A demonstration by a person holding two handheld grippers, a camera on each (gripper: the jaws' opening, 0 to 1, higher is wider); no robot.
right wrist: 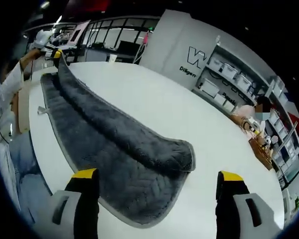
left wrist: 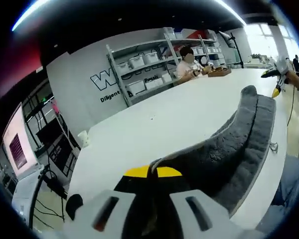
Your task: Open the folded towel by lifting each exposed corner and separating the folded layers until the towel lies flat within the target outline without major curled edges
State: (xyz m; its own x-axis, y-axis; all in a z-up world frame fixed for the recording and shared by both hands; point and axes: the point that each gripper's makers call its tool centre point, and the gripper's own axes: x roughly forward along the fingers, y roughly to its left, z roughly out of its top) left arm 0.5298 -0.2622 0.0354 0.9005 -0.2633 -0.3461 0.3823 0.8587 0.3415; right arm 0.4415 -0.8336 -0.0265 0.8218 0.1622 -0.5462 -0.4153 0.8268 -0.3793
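1. Your left gripper [left wrist: 153,174] is clamped on a corner of the dark grey fleecy towel [right wrist: 119,149], which is draped across the white table [right wrist: 189,114].
2. Your right gripper [right wrist: 157,181] hovers with jaws spread apart above its far end.

large "W" and "Diligent" lettering on grey wall [left wrist: 84,79]

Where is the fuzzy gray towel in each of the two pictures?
Left gripper view: the gray towel runs from the bottom middle, where the left gripper pinches its end, up to the right.
Right gripper view: it stretches from the top left down to the bottom middle, its rounded end lying between the open jaws of the right gripper.
Shared landmark: the white shelves by the lettered wall.
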